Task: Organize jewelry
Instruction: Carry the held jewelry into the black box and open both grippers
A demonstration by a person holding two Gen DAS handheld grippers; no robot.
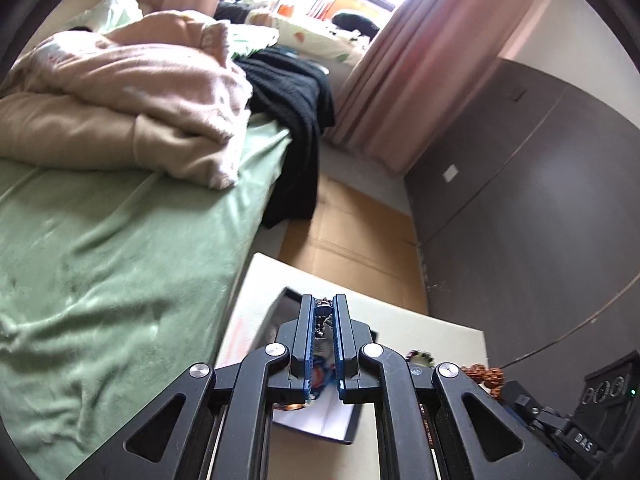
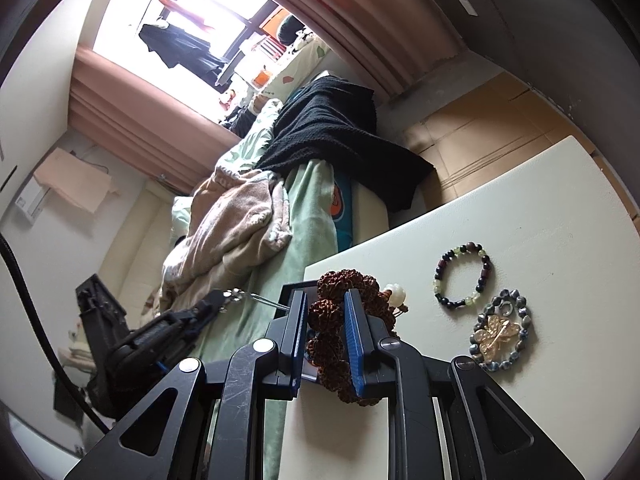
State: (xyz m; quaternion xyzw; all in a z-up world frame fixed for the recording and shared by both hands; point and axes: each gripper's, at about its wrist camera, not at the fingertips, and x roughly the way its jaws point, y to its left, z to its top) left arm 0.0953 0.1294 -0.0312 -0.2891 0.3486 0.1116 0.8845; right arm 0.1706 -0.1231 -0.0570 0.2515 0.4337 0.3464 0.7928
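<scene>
Beads of knobbly, rust-brown seed, rough as walnut shells, make up the bracelet (image 2: 334,340) that our right gripper (image 2: 329,344) clamps between its blue ribbed pads (image 2: 355,344); a smooth white bead (image 2: 394,294) hangs at its 2 o'clock side. Our left gripper (image 1: 325,344) has its fingers nearly together, pinching a thin metallic chain piece (image 1: 322,316) just above a black-rimmed box (image 1: 280,312) with a white lining.

In the right wrist view, two more pieces lie flat on the matte cream table (image 2: 540,220): at 3 o'clock of the held bracelet, a ring of round dark and pale-green beads (image 2: 463,276), and just below it, touching or nearly so, a loop of grey-blue polished stones (image 2: 524,332) with a gold dragonfly brooch (image 2: 496,334) inside it. We also see the left gripper (image 2: 236,296) at 9 o'clock, holding its silvery piece (image 2: 264,299) by the box corner (image 2: 294,289).

The table's far edge runs close behind the box; beyond lies a bed (image 1: 100,260) in soft green sheeting with a crumpled pink blanket (image 1: 140,92). Bare tabletop stretches toward 1 o'clock past the bracelets.
</scene>
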